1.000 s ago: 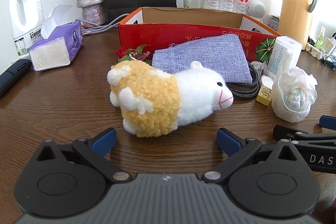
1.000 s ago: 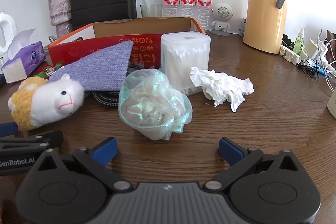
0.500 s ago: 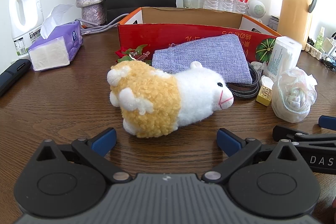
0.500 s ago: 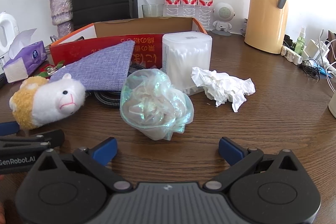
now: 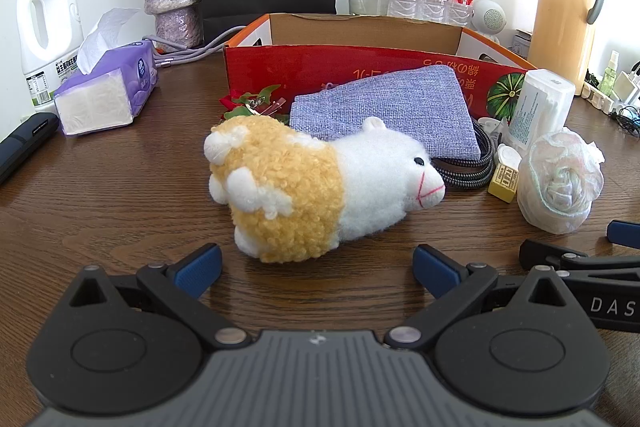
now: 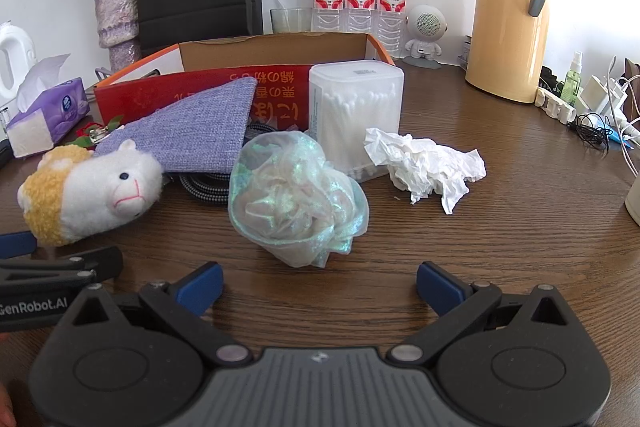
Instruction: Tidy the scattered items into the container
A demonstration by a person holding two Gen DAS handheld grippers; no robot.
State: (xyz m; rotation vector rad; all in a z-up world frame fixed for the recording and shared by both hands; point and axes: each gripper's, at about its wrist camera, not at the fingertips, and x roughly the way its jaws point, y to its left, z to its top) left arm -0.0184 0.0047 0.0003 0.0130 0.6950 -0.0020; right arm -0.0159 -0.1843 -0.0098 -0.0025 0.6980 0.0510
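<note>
Left gripper [image 5: 316, 269], jaws wide and empty, faces a plush toy [image 5: 320, 187] lying crosswise just ahead, head toward the right gripper [image 6: 320, 287], likewise wide before a gauzy bundle [image 6: 298, 201], both short of the red box [image 5: 360, 67].

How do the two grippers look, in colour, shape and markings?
The left gripper and right gripper look alike: black angular finger linkages with round pivot discs and silver pins, blue pads at the tips, and a grey ribbed centre body. White lettering shows on their sides: "GenRobot.AI" on the left, "DAS" on the right.
</note>
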